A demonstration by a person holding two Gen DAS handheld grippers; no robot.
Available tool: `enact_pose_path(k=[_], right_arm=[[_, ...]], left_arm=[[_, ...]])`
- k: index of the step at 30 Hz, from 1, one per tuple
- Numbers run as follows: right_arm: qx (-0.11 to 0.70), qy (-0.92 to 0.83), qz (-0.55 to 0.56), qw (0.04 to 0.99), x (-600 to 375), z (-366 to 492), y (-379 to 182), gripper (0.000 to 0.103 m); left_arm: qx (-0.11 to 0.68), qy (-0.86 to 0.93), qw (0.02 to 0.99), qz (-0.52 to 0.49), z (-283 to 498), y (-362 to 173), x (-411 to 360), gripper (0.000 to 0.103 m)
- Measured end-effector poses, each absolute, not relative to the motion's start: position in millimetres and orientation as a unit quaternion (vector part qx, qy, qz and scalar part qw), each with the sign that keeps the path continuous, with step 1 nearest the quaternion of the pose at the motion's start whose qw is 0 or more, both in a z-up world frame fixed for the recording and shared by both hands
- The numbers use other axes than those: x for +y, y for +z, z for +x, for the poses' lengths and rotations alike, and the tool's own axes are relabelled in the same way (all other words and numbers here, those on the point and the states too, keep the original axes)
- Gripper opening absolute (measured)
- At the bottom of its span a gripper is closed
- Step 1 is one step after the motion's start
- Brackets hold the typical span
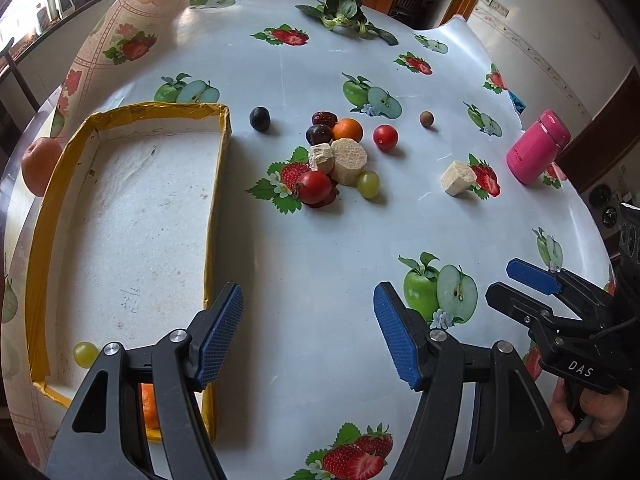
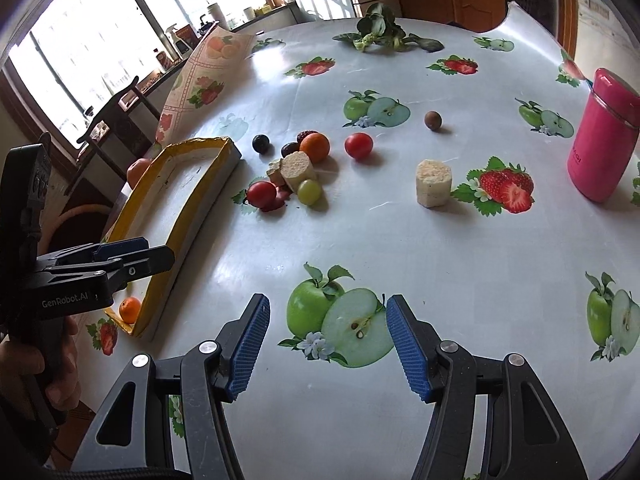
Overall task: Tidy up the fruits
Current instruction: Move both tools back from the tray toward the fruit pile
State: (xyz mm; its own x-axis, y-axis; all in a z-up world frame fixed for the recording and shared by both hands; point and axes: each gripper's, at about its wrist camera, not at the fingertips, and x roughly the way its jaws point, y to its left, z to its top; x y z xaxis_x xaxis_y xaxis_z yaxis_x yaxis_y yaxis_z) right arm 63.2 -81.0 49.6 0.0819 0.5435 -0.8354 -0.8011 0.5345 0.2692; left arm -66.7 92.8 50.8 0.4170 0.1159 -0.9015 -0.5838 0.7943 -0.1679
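Observation:
A white foam tray with a yellow taped rim (image 1: 218, 184) (image 2: 188, 200) lies at the left. Inside it are a green grape (image 1: 85, 354) and a small orange (image 2: 130, 309). A fruit cluster sits mid-table: an orange (image 1: 347, 129) (image 2: 315, 147), red tomatoes (image 1: 314, 187) (image 1: 385, 136), a green grape (image 1: 368, 184) (image 2: 309, 192), a dark plum (image 1: 319, 134), a red date (image 1: 324, 117) and a dark fruit (image 1: 260, 119). My left gripper (image 1: 308, 334) is open and empty by the tray's right wall. My right gripper (image 2: 328, 346) is open and empty over the cloth.
Pale corn-cob-like chunks (image 1: 349, 160) (image 2: 433, 184) lie among the fruit. A pink flask (image 2: 604, 148) stands at the right. A brown nut (image 2: 433, 121), leafy greens (image 1: 344, 12) at the back and a peach (image 1: 38, 166) left of the tray.

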Motion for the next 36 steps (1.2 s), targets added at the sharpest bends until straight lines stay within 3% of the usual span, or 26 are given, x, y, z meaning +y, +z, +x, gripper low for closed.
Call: enact_pose_path(k=[27,30,34,36], right_arm=[[0.494,0.366,-0.086,0.784,-54,162,21,0.062],[0.494,0.36,-0.089,0.786,-46,170,16,0.062],[0.499,0.357,-0.101,0.783,-35,177,6,0.061],[0.502,0.353,-0.11,0.782,-30,180,-1,0.054]], left_arm=[[0.511,0.22,0.795,-0.241,21,-3,143,0.067],[0.512,0.216,0.797,-0.238,25,-9,146,0.061],[0.507,0.209,0.799,-0.246,24,-14,150,0.04],[0.506,0.209,0.801,-0.241,25,-13,150,0.035]])
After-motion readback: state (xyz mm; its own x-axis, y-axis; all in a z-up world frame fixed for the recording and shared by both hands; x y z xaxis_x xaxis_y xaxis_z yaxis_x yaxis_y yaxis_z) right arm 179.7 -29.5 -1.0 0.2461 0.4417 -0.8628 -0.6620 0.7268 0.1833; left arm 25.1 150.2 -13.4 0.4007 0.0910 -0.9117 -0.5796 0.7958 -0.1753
